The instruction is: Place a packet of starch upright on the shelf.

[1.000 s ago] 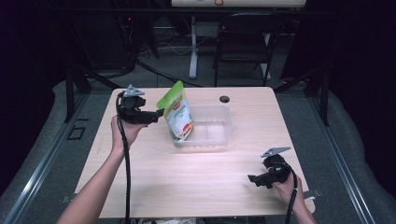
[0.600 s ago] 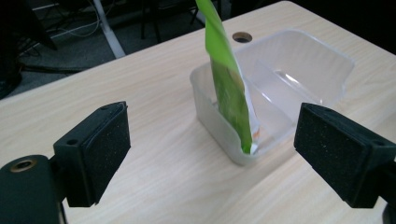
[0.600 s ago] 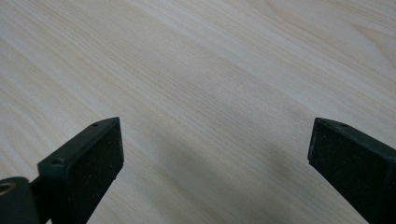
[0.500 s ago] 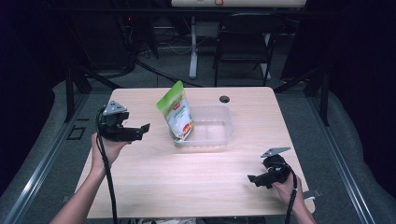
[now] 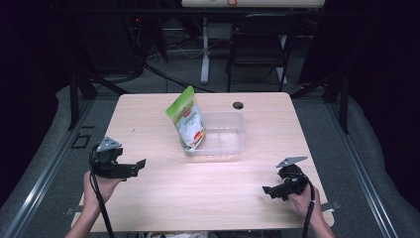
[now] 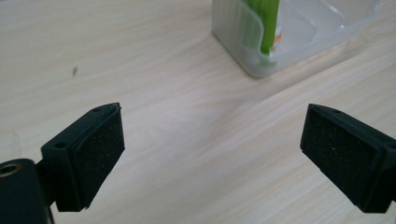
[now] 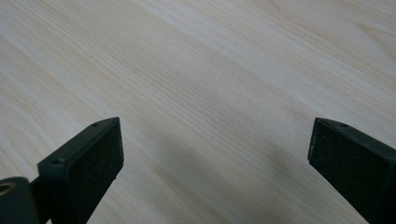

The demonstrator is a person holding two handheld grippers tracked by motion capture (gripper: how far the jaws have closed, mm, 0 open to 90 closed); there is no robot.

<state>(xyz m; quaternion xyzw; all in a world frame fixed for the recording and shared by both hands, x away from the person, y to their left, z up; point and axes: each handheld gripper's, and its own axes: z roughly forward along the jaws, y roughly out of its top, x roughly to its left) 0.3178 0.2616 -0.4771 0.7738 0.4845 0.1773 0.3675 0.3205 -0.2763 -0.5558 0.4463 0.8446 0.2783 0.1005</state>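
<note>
A green and white snack pouch [image 5: 187, 124] stands tilted at the left end of a clear plastic tub [image 5: 225, 135] in the middle of the wooden table. The left gripper view catches the tub's corner [image 6: 243, 46] with the pouch [image 6: 266, 23] inside it. My left gripper [image 5: 137, 166] hovers near the table's front left, well clear of the tub, jaws wide apart and empty [image 6: 212, 154]. Near the front right edge my right gripper [image 5: 267, 190] is also open and holds nothing; bare wood lies between its jaws [image 7: 215, 172].
A small black round grommet [image 5: 238, 105] sits in the tabletop behind the tub. A dark chair [image 5: 260, 49] and a white desk leg [image 5: 204, 54] stand beyond the far edge. Floor rails run along both sides of the table.
My left gripper let go of the pouch, drew back from the tub and came down toward the front left of the table. The pouch stays standing in the tub. The right gripper has not moved.
</note>
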